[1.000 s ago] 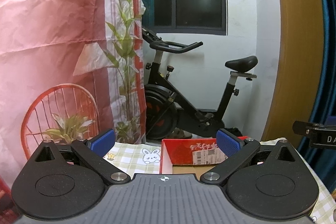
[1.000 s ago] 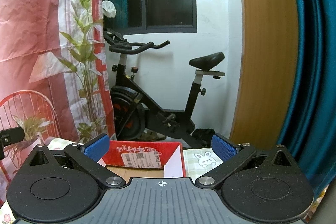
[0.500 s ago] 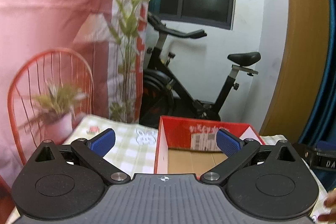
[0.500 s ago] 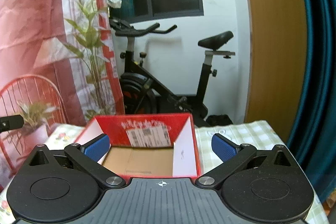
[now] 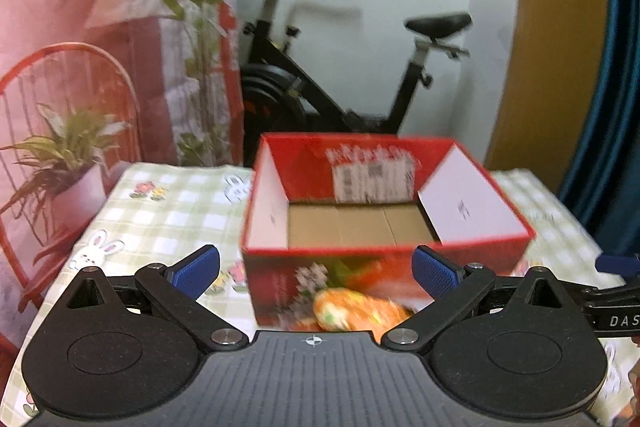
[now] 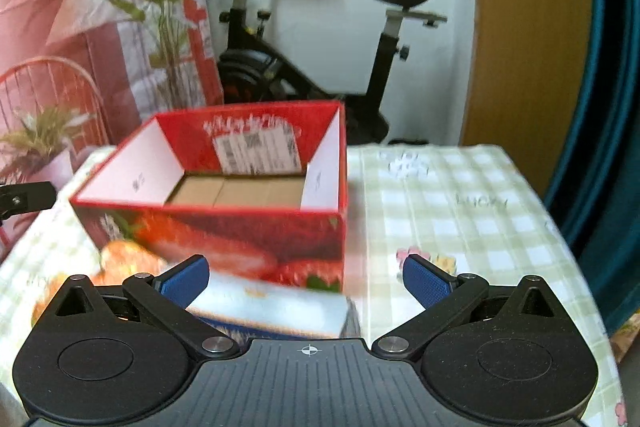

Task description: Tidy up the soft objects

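Both grippers are spread wide with nothing between the blue pads. The left gripper [image 5: 316, 273] sits low in the centre of its view, jaws apart, aimed at the front wall of a red cardboard box [image 5: 384, 251] standing on a green checked tablecloth [image 5: 168, 215]. Right below the box front, bottom centre of that view, there's an orange soft thing with green and white bits [image 5: 352, 311], too blurry to say exactly what it is. It looks like it's touching the box or just beside it.

The right gripper [image 6: 306, 279] is also held open, low centre of its view. Between its fingers, toward the left pad, lies a white and blue pack [image 6: 272, 307], lying flat just in front of the box [image 6: 224, 235]; the pads aren't on it. At the lower left of that view the same orange soft thing [image 6: 128, 259] shows up beside the box's front left corner.

The box is open on top, bare cardboard floor inside, with a shipping label on the far inner wall.

Behind the table: an exercise bike [image 5: 340, 75] mid-frame, a potted plant [image 5: 68, 163] on a red wire chair at the left edge, pink curtain upper left, teal curtain down the right side.
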{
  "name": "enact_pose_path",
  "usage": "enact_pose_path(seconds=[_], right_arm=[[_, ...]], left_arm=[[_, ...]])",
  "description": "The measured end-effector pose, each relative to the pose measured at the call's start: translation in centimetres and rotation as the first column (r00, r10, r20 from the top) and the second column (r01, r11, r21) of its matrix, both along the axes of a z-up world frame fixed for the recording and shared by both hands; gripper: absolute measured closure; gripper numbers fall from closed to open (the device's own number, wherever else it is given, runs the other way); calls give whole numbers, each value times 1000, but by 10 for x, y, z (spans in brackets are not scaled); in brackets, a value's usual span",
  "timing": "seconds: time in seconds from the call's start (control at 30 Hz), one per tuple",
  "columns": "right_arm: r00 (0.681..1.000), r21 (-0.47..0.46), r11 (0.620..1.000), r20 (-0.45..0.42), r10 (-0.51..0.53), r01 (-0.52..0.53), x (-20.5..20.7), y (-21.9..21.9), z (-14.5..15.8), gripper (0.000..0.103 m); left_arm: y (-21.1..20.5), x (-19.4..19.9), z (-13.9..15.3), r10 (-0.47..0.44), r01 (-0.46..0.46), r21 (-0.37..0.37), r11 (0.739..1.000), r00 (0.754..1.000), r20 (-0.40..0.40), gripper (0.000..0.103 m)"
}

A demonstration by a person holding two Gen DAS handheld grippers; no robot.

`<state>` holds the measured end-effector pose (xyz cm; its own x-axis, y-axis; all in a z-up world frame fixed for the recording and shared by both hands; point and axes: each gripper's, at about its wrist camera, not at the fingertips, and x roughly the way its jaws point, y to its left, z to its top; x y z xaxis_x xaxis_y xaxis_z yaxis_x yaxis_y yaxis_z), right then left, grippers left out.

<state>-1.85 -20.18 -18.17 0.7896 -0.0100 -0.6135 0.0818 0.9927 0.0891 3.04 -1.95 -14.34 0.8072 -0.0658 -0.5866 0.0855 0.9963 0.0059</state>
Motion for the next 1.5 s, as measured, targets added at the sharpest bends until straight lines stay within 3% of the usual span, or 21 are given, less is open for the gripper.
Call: enact_pose_path(seconds=[0.23,0.43,0.67,0.97,1.13,1.27,1.5], right_arm=[[993,96,995,-109,39,-29,-3,-19,-37,0],[983,196,979,-157,94,-62,0,-15,-59,1],[972,232,963,-157,174,-135,3,4,-58,2],[956,268,937,-123,266,-226,7,17,-50,15],[940,255,921,-98,326,-293,8,32,-43,19],[943,269,922,-103,317,-280,7,25,-41,19],[944,309,919,-137,300,-247,6,17,-53,19]], left_arm=[[-6,3,-22,-39,36,-32,999,995,-95,0],[-9,6,-30,-90,83,-54,995,988,-129,7],[-8,7,-43,-119,94,-142,985,976,-181,19],[1,7,-64,-167,99,-257,961,951,-259,25],[13,8,-73,-159,66,-309,949,945,-287,39],[17,9,-74,-168,54,-350,935,938,-303,45],[18,10,-80,-183,50,-375,926,926,-329,45]])
